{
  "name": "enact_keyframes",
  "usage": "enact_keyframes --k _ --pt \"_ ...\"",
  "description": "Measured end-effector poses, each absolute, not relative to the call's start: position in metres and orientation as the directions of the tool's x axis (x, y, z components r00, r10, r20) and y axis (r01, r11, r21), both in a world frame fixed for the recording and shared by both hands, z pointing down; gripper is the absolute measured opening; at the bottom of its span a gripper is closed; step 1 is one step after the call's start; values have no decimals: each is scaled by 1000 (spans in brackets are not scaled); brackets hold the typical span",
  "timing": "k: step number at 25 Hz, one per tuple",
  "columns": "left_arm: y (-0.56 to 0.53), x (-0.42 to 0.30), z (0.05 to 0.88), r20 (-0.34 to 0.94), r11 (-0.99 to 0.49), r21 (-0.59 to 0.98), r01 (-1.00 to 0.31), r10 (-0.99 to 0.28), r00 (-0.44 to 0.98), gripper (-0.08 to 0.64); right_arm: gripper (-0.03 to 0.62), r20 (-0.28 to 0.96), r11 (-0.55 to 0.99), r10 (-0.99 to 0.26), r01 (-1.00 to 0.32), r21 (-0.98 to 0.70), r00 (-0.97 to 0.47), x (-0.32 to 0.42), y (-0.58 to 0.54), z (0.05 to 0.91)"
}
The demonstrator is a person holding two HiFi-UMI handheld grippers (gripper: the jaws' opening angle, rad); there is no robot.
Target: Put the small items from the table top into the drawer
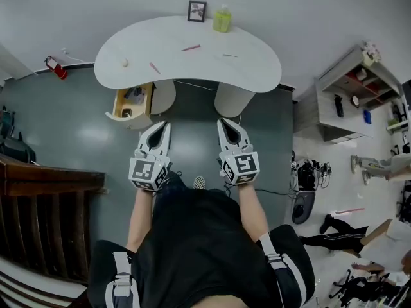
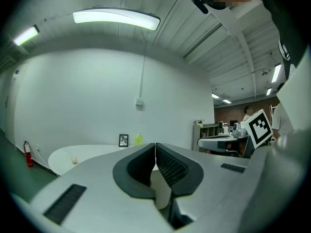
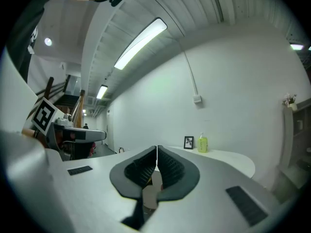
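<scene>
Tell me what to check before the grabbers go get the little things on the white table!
1. Left gripper empty: ok, jaws together with nothing between them.
2. Right gripper empty: ok, the same.
3. Jaws open to grab: not ok, both are shut.
4. Drawer open: ok, pulled out under the left end of the table.
5. Little things in sight: ok, a pink pen, a pink stick and a small round thing lie on top.
6. Grippers at the table: not ok, both are held back from it, over the floor.
</scene>
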State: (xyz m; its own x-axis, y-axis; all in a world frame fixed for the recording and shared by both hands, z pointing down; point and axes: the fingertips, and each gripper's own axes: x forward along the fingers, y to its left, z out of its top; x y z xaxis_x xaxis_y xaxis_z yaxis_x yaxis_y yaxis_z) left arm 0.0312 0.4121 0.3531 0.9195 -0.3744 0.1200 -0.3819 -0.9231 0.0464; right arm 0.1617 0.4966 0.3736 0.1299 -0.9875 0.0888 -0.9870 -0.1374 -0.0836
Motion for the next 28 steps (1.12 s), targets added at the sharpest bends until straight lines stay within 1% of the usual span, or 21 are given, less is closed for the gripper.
enact_keyframes --k 8,14,22,28 --pt "414 84 361 145 -957 53 -284 -274 951 20 32 131 -222 -969 -971 -94 209 198 507 390" --pt "388 142 368 155 -975 60 -212 -201 967 20 32 153 -299 -947 -948 -106 282 247 494 402" --pt "320 230 376 168 -986 85 -145 -129 977 20 32 183 -363 -922 -927 -99 341 325 432 404" --pt "256 283 380 185 -990 91 -108 -90 979 20 32 200 -401 -905 -910 -107 375 374 371 405"
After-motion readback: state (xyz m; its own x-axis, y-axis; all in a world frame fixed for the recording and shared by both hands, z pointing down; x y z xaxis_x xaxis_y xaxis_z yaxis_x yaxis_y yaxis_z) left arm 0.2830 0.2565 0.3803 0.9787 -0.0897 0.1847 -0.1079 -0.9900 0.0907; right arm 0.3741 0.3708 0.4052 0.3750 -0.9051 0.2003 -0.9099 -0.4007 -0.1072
